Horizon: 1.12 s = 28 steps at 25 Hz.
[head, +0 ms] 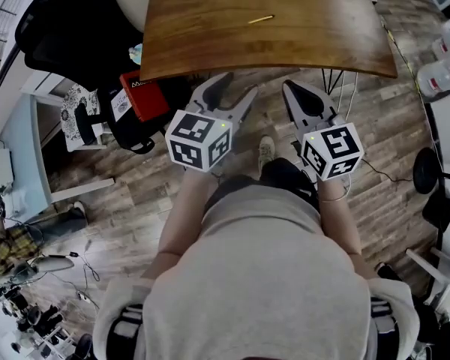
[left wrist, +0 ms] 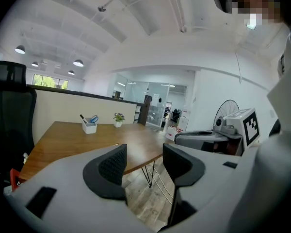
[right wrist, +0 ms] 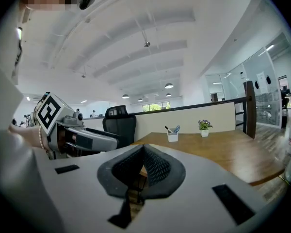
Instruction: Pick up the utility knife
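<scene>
A thin yellow utility knife [head: 260, 19] lies on the brown wooden table [head: 210, 43], near its far middle. Both grippers hover over the floor, short of the table's near edge. My left gripper [head: 229, 90] points at that edge with its jaws open and nothing between them; in the left gripper view [left wrist: 144, 161] the gap shows only table and floor. To its right, my right gripper [head: 295, 88] is shut on nothing, and in the right gripper view [right wrist: 142, 152] its pads meet at the tips. I cannot make out the knife in either gripper view.
A white pen cup [left wrist: 89, 127] and a small plant [left wrist: 118, 118] stand at the table's far side. A black office chair [head: 82, 28] and a red box [head: 142, 94] sit left of the table. Bottles [head: 446, 66] and a fan [left wrist: 228, 111] are at the right.
</scene>
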Each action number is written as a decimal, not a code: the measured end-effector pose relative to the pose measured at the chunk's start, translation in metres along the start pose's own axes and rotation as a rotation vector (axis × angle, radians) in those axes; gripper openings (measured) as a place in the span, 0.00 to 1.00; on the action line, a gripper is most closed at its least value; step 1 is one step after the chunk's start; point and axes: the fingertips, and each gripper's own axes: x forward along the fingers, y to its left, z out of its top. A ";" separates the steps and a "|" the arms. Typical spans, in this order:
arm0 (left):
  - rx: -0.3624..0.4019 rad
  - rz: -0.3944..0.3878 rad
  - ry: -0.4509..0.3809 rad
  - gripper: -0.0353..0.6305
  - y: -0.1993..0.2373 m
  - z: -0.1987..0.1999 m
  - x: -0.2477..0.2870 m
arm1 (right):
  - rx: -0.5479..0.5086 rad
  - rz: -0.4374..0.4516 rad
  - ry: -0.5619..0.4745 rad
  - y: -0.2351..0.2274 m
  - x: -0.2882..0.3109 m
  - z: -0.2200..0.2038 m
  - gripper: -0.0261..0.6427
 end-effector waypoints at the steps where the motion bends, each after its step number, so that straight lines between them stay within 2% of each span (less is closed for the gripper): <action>1: -0.001 0.010 -0.003 0.40 0.006 0.005 0.008 | -0.004 0.008 -0.002 -0.008 0.008 0.004 0.06; 6: -0.017 0.047 -0.015 0.40 0.030 0.025 0.049 | -0.020 0.052 -0.006 -0.043 0.035 0.019 0.06; 13: -0.029 0.066 -0.017 0.40 0.034 0.039 0.089 | -0.012 0.065 0.006 -0.086 0.045 0.024 0.06; 23: -0.052 0.072 0.027 0.40 0.051 0.031 0.110 | 0.022 0.071 0.033 -0.103 0.062 0.014 0.06; 28: -0.071 0.041 0.026 0.40 0.067 0.039 0.129 | 0.027 0.058 0.030 -0.116 0.082 0.018 0.06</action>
